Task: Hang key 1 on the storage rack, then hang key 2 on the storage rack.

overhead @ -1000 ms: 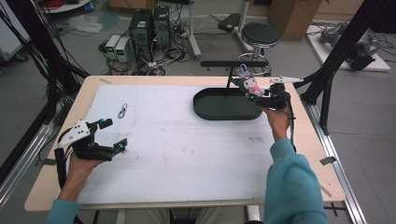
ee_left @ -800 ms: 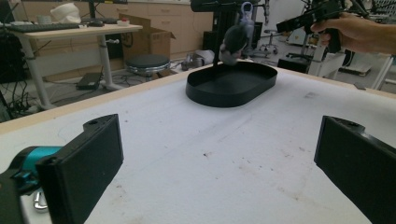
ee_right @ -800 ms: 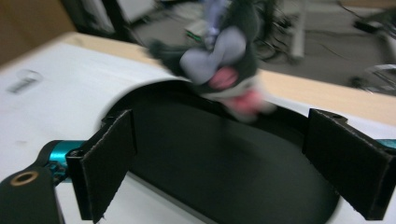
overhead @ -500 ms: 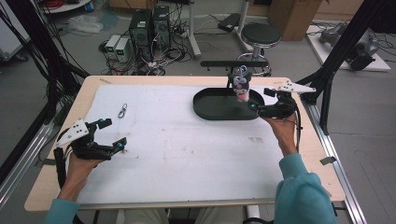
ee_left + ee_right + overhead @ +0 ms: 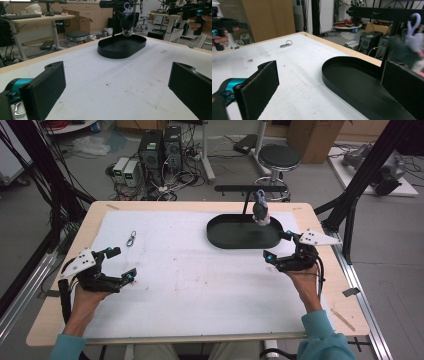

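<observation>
In the high view, the left hand-held gripper (image 5: 116, 266) rests low near the left edge of the white-topped wooden bench (image 5: 200, 285), forearm coming in from the bottom, its jaws spread apart with nothing between them. The right hand-held gripper (image 5: 278, 246) is held just off the right end of the shallow black oval tray (image 5: 235, 237), jaws likewise released and empty, the teal-sleeved forearm (image 5: 320, 330) angling up from the bottom right. A small dark plush toy with a pale face (image 5: 260, 212) hangs by a lilac clip from the black crossbar stand (image 5: 250, 188) that rises from the tray's far side. A small silver carabiner clip (image 5: 131, 239) lies on the bench well left of the tray. In the left gripper view, the two black jaws stand wide apart over bare white surface; farther off the tray sits with the plush toy (image 5: 126, 22) dangling above its far rim, and the other hand and gripper (image 5: 197, 13) show at top right. In the right gripper view, the open jaws frame the tray's (image 5: 352, 85) near wall; the plush toy (image 5: 409, 50), blurred, hangs from the crossbar (image 5: 382, 12) at right, and the carabiner (image 5: 286, 44) lies farther across the bench.
</observation>
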`<action>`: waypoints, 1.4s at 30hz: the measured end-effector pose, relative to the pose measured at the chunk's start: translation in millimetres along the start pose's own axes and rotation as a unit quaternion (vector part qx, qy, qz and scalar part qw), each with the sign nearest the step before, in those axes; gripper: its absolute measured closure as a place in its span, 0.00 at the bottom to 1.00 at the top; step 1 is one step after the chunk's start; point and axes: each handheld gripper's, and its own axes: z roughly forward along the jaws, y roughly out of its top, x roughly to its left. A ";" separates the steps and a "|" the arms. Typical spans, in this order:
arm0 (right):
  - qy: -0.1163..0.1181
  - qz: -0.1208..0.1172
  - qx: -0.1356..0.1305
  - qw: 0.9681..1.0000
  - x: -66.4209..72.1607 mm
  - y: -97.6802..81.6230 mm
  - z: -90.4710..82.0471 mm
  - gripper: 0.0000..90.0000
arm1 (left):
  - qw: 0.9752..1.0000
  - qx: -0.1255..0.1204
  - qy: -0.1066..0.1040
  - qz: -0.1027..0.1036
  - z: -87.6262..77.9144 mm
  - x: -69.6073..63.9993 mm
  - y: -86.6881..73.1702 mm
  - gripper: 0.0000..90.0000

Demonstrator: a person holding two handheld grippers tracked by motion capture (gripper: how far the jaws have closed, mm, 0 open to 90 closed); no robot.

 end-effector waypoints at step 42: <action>-0.005 0.027 -0.022 0.999 9.4 -39.3 -14.1 0.01 | 0.999 0.017 0.048 -0.003 -1.6 12.2 4.7 0.02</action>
